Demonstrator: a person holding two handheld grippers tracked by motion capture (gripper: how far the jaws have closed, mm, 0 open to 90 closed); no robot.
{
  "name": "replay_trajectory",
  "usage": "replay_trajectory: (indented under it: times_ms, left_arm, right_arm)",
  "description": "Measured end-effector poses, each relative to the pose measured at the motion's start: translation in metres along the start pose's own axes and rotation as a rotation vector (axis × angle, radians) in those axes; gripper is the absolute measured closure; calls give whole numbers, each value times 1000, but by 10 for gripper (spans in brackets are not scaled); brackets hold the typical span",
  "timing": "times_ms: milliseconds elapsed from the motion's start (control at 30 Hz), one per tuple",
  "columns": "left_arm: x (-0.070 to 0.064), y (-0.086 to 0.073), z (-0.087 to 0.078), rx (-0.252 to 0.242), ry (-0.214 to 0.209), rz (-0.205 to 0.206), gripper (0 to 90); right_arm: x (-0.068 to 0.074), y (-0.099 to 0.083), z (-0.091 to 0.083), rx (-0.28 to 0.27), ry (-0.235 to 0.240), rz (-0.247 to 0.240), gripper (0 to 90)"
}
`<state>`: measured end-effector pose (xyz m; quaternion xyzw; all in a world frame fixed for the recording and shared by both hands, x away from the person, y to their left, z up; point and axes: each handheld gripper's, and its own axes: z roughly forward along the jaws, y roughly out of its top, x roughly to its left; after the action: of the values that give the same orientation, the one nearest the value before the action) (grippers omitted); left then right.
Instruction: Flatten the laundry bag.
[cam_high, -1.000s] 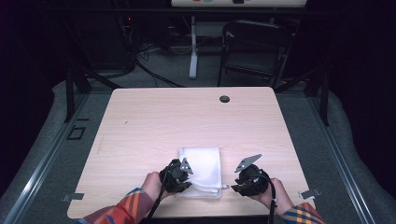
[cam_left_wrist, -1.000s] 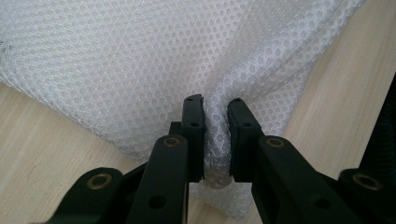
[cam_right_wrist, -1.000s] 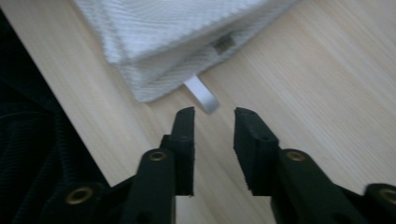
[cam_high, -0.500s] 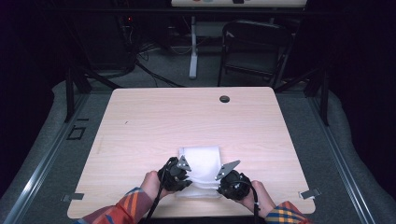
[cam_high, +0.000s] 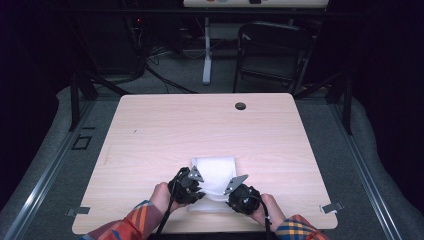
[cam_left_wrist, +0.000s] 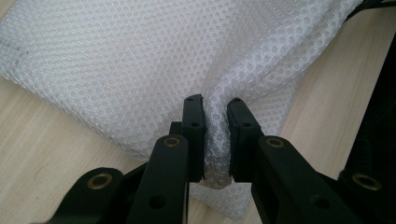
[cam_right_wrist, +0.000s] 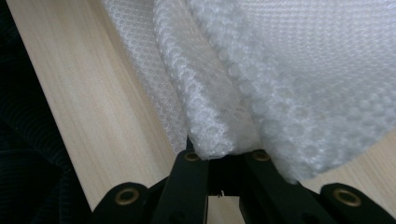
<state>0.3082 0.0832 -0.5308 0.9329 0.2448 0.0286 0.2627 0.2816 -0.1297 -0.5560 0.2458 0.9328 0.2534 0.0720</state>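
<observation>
A folded white mesh cloth (cam_high: 215, 170) lies near the front edge of the wooden table (cam_high: 200, 125). My left gripper (cam_high: 193, 182) is at the cloth's near left corner. In the left gripper view its jaws (cam_left_wrist: 215, 112) are shut on a pinched-up ridge of the cloth (cam_left_wrist: 140, 56). My right gripper (cam_high: 236, 187) is at the near right corner. In the right gripper view a bunched fold of cloth (cam_right_wrist: 303, 70) drapes over the jaws (cam_right_wrist: 222, 151) and hides their tips; the fold looks clamped between them.
A small dark grommet (cam_high: 240, 106) sits near the table's far edge. Metal clips (cam_high: 331, 207) stick out at the front corners. A black chair (cam_high: 280, 50) and cables stand on the floor beyond the table. The far half of the tabletop is bare wood.
My right gripper has moved left from beside the cloth onto its near right corner and taken hold of it. The left gripper has stayed at the near left corner.
</observation>
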Motion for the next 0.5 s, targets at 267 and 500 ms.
replay_trajectory:
  times_ms: [267,500]
  left_arm:
    - [1,1,-1,3,14,-1,800]
    - [6,3,-4,-17,32,-11,801]
  right_arm:
    - [0,1,5,-2,10,1,900]
    - [0,0,6,-19,19,-5,900]
